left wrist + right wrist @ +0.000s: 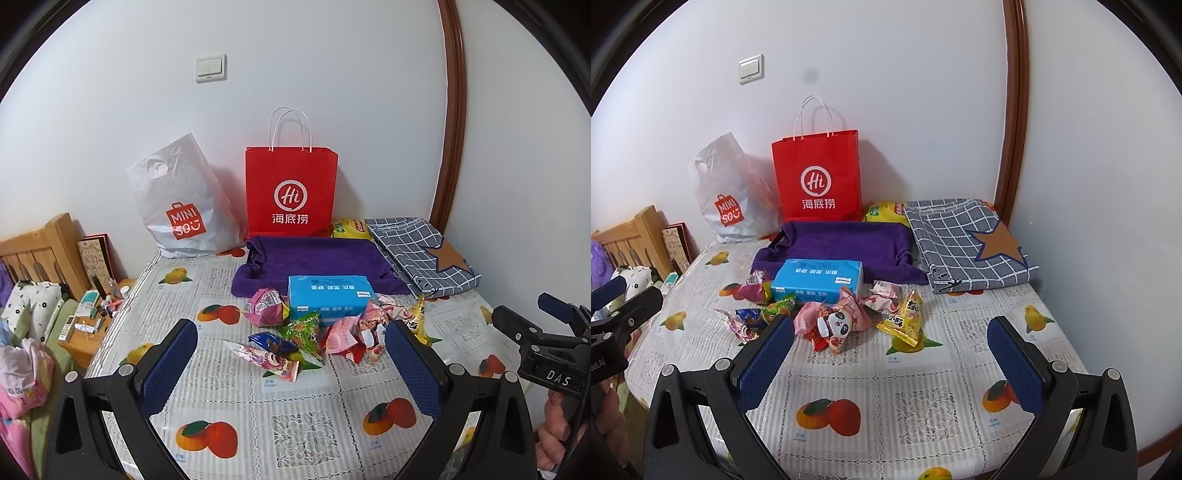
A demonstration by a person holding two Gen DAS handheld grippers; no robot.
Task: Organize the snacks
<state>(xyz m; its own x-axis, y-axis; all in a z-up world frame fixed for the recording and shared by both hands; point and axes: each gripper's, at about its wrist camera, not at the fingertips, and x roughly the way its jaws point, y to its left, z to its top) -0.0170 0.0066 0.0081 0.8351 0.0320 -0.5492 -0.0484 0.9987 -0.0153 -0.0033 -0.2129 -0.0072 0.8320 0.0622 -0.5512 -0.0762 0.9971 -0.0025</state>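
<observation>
- Snack packets (325,332) lie in a loose heap on my bench (258,406), on its fruit-print cover, just in front of a blue tissue pack (328,297).
- My left hand-held gripper (291,369) hovers over the near bench with its blue pads spread wide, nothing between them; the heap sits just beyond its tips.
- My right hand-held gripper (892,363) is likewise spread apart and empty, near the heap's right side, where a yellow packet (905,319) lies.
- Behind the tissue pack there is a purple cloth tray (314,258), touching it or nearly so.
- Against the wall stand a red Haidilao paper bag (291,192) and a white Miniso plastic bag (181,206).
- Right of the tray lies a grey checked cloth (964,243) with a brown star.
</observation>
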